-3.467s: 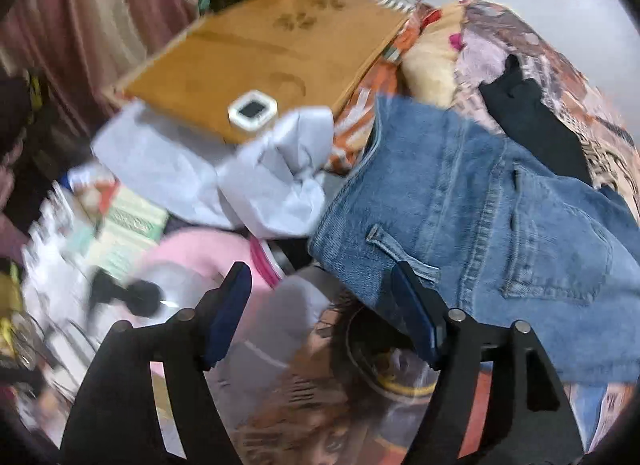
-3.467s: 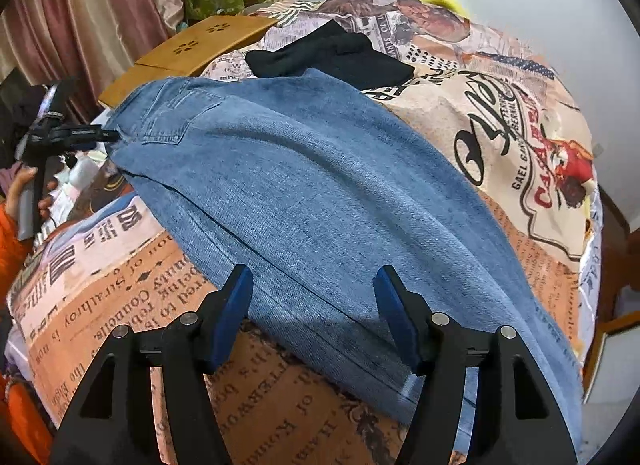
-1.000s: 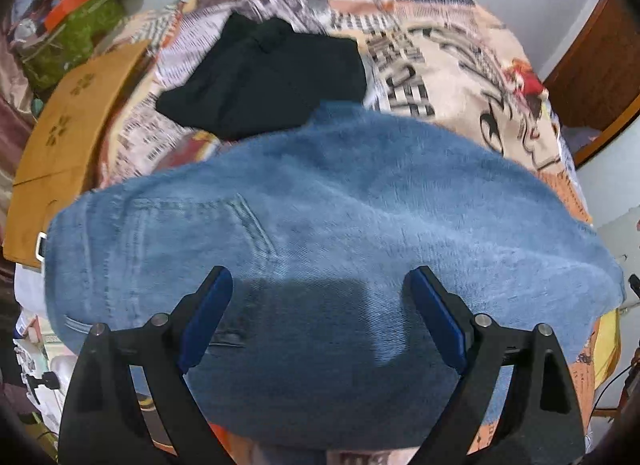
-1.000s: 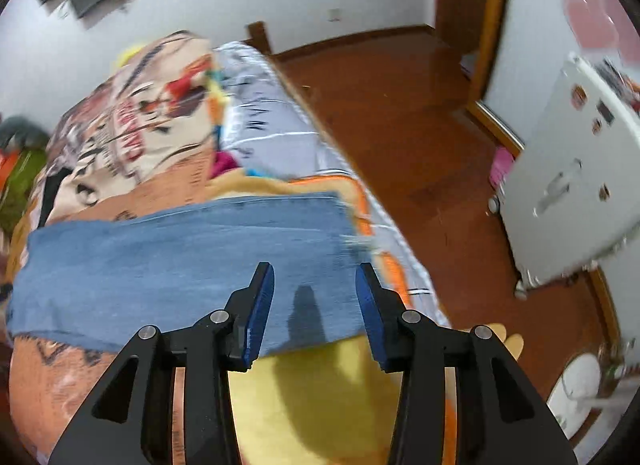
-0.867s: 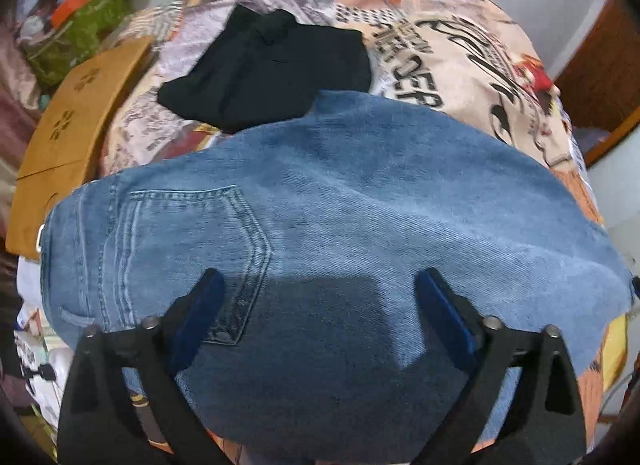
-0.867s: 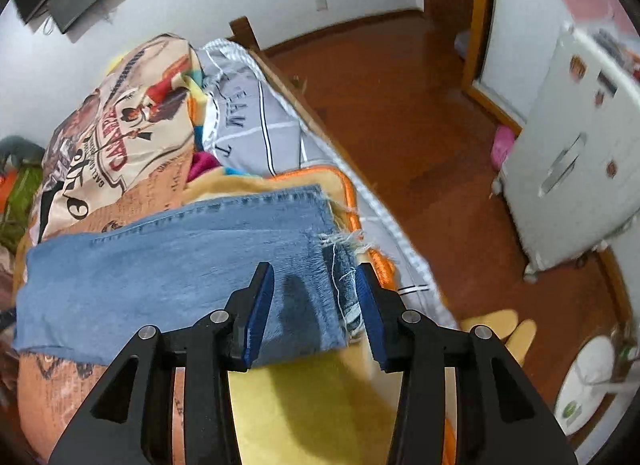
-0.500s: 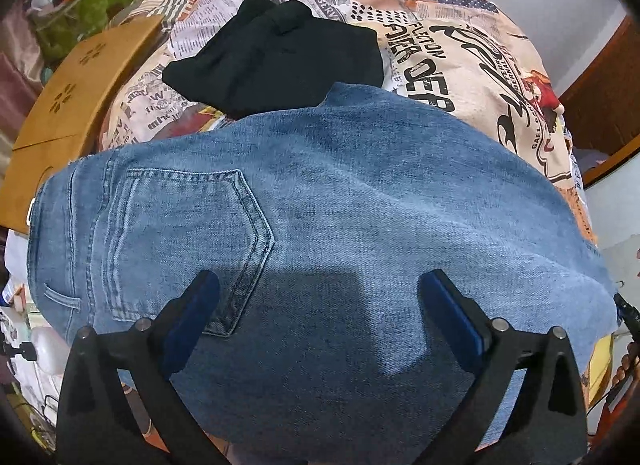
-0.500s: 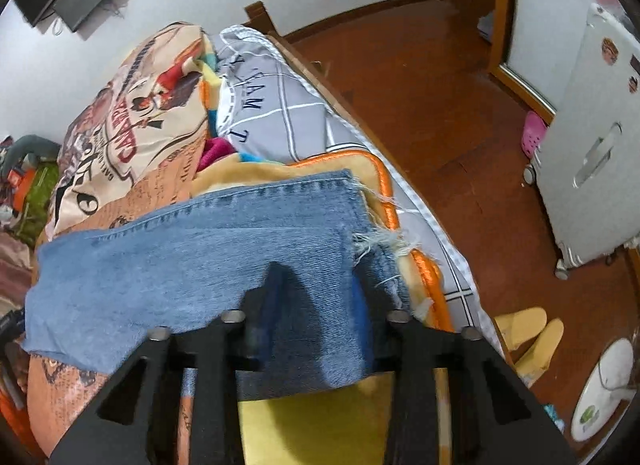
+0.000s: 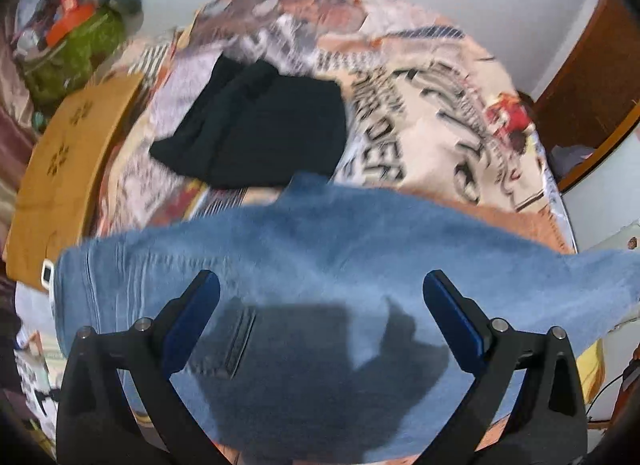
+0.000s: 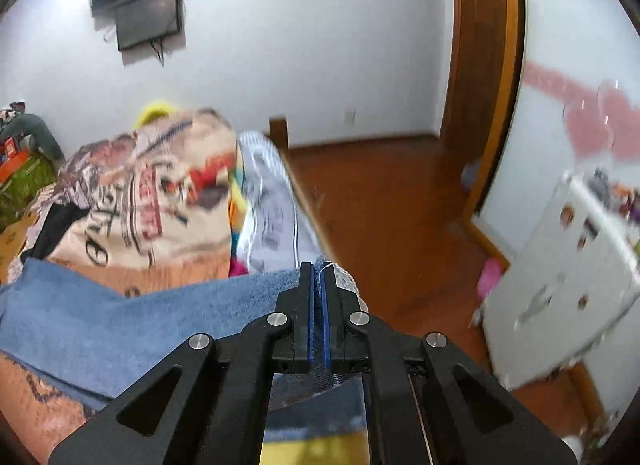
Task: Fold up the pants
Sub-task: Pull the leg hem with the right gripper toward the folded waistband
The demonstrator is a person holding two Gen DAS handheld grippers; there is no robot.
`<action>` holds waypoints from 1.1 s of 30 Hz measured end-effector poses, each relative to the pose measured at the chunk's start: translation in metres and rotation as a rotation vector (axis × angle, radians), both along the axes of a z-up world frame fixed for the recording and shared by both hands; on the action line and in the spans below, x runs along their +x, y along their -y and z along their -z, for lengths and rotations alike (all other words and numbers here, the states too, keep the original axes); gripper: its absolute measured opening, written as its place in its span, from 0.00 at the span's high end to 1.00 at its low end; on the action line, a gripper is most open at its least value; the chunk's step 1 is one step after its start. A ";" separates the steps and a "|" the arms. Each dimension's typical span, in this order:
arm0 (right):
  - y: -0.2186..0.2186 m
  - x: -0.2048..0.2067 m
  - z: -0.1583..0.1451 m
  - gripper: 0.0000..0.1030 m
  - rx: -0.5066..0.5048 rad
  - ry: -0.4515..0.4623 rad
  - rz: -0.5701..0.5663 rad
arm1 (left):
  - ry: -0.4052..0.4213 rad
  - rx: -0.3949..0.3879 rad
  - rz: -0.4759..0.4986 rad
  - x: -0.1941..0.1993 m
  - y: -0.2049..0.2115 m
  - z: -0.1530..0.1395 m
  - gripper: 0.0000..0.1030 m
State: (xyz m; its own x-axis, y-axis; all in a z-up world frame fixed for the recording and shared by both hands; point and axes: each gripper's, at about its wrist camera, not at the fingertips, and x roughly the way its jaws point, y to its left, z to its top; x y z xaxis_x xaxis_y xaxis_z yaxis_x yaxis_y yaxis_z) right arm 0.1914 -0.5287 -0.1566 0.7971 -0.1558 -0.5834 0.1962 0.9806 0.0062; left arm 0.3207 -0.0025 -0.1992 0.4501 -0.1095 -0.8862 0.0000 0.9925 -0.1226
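Blue jeans (image 9: 320, 249) lie across the printed bedspread (image 9: 432, 105), waistband to the left, legs running right. My left gripper (image 9: 320, 297) is open and hovers over the seat of the jeans, holding nothing. In the right wrist view my right gripper (image 10: 318, 277) is shut on the frayed leg hem of the jeans (image 10: 120, 317) and holds it lifted at the foot end of the bed. The view is blurred by motion.
A folded black garment (image 9: 256, 129) lies on the bed behind the jeans. A wooden board (image 9: 68, 161) lies at the left. Beyond the bed's end are wood floor (image 10: 392, 201), a door frame (image 10: 480, 65) and a white cabinet (image 10: 560, 273).
My right gripper has closed on the jeans' leg hem and lifted it, tilting up toward the wall. My left gripper stays open and has pulled back a little over the jeans.
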 end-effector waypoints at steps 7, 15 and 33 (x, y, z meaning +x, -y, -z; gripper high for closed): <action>0.032 0.024 0.071 0.99 0.054 -0.246 0.072 | -0.040 0.058 0.134 0.021 0.052 0.020 0.00; 0.020 0.026 0.077 0.86 0.159 -0.300 -0.045 | -0.096 0.067 0.187 0.017 0.080 0.055 0.00; 0.028 0.050 0.134 0.56 0.324 -0.395 -0.077 | -0.074 0.099 0.210 0.001 0.083 0.051 0.00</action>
